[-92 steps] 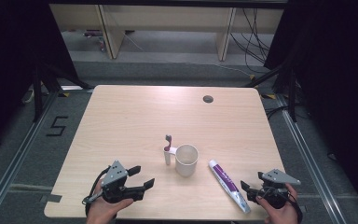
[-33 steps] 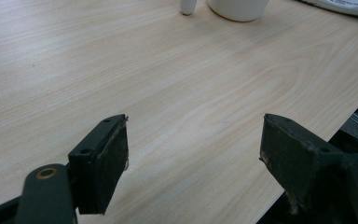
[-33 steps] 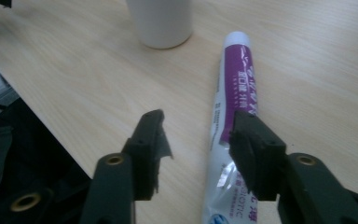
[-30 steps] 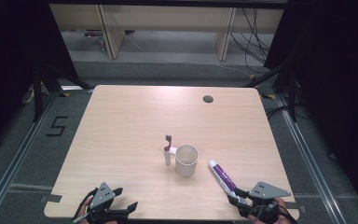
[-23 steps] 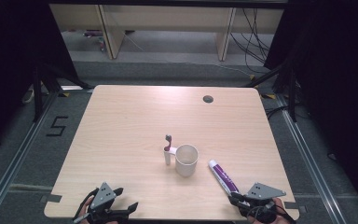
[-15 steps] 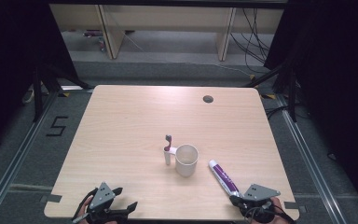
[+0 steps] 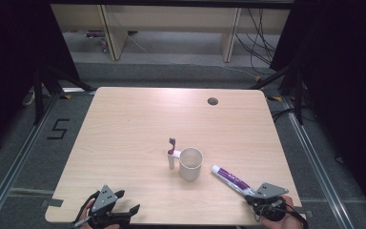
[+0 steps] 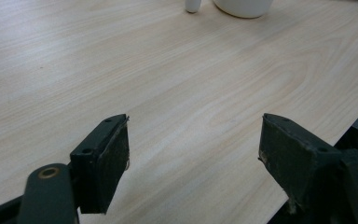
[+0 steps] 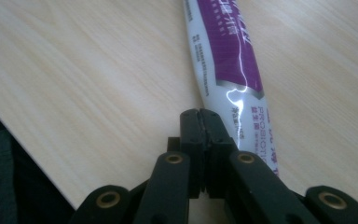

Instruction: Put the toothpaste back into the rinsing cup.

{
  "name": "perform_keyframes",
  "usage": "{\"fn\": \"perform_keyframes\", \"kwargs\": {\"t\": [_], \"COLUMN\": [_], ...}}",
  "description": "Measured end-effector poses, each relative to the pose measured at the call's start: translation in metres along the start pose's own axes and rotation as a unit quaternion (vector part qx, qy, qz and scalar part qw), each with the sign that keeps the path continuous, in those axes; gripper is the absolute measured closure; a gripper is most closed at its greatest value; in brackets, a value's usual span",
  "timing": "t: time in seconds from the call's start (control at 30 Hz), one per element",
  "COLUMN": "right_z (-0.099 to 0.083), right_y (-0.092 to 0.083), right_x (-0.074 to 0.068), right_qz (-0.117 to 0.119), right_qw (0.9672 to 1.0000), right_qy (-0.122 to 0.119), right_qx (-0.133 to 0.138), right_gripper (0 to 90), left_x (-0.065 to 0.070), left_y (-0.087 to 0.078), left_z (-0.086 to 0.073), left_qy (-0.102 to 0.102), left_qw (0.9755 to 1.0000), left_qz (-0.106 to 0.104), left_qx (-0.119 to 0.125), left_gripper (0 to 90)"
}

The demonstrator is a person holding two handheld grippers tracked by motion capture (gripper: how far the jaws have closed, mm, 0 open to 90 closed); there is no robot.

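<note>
A white mug (image 7: 190,163) stands mid-table, with a white-handled, purple-headed toothbrush (image 7: 171,155) upright against its left side. A white and purple toothpaste tube (image 7: 231,177) lies flat to the mug's right, running toward the near edge. My right gripper (image 7: 249,197) sits at the tube's near end. In the right gripper view its jaws (image 9: 200,114) are shut together with nothing between them, and the tube (image 9: 226,56) lies just to their right. My left gripper (image 7: 129,201) rests at the near left edge, open (image 8: 193,140) over bare wood, with the mug's base (image 8: 242,5) far ahead.
The light wooden table (image 7: 138,124) has a round cable hole (image 7: 213,101) at the back right. Its near edge lies just under both grippers. Dark floor, rails and shelving surround the table.
Both grippers have drawn back toward the near edge since the oldest frame. Over the last second the right gripper slid slightly left to the tube's near end. The left stayed put.
</note>
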State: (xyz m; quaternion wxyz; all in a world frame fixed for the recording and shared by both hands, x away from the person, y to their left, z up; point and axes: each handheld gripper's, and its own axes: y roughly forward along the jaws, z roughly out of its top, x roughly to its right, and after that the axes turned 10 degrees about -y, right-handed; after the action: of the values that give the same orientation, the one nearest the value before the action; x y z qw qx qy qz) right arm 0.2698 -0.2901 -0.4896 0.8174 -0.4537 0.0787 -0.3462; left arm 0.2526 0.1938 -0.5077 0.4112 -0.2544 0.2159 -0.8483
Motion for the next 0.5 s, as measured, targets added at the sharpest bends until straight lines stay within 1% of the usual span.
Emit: {"fn": "perform_keyframes", "kwargs": {"t": [0.03,0.07,0.1,0.17,0.2,0.23,0.27,0.3,0.33,0.37,0.4,0.43,0.47,0.5], "right_z": [0.000,0.000,0.000,-0.001,-0.001,0.000,-0.001,-0.001,0.000,0.001,0.002,0.002,0.003,0.006], "right_y": [0.001,0.001,0.002,0.003,0.004,0.003,0.004,0.004,0.004,0.005,0.007,0.009,0.012,0.013], "right_x": [0.002,0.004,0.007,0.011,0.013,0.014,0.019,0.021,0.024,0.025,0.029,0.032,0.035,0.037], "right_qz": [-0.005,-0.006,-0.009,-0.021,-0.026,-0.030,-0.042,-0.045,-0.048,-0.052,-0.055,-0.059,-0.064,-0.064], "right_qw": [1.0000,1.0000,0.9999,0.9998,0.9996,0.9993,0.9990,0.9988,0.9986,0.9983,0.9981,0.9979,0.9976,0.9975], "right_qy": [-0.001,-0.001,0.003,0.001,0.002,0.013,0.001,0.008,0.006,0.019,0.020,0.011,0.012,0.019], "right_qx": [-0.001,-0.002,-0.005,-0.007,-0.011,-0.017,-0.015,-0.017,-0.019,-0.019,-0.022,-0.022,-0.022,-0.024], "right_gripper": [88.9,88.8,88.9,88.8,88.9,88.8,88.8,88.9,88.9,89.1,89.1,89.1,89.2,89.1], "left_x": [0.000,0.000,0.000,-0.001,0.000,0.001,0.001,0.002,0.002,0.004,0.004,0.006,0.007,0.008], "left_y": [0.000,0.002,0.003,0.004,0.007,0.010,0.012,0.013,0.016,0.020,0.022,0.026,0.029,0.030], "left_z": [0.001,0.002,0.002,0.005,0.005,0.007,0.009,0.010,0.012,0.014,0.015,0.017,0.019,0.020], "left_qy": [0.002,-0.001,-0.001,0.011,0.006,0.008,0.015,0.016,0.020,0.017,0.026,0.024,0.027,0.033], "left_qw": [1.0000,1.0000,1.0000,0.9999,0.9999,0.9999,0.9998,0.9997,0.9996,0.9996,0.9992,0.9992,0.9989,0.9987], "left_qz": [0.000,-0.004,-0.004,-0.002,-0.008,-0.010,-0.012,-0.014,-0.018,-0.022,-0.026,-0.030,-0.035,-0.035], "left_qx": [-0.001,0.006,0.006,-0.006,0.000,-0.002,-0.007,-0.008,-0.010,-0.007,-0.013,-0.012,-0.012,-0.016], "left_gripper": [23.9,23.9,23.9,24.0,24.1,24.0,24.0,24.0,24.1,24.1,24.1,24.1,24.2,24.2]}}
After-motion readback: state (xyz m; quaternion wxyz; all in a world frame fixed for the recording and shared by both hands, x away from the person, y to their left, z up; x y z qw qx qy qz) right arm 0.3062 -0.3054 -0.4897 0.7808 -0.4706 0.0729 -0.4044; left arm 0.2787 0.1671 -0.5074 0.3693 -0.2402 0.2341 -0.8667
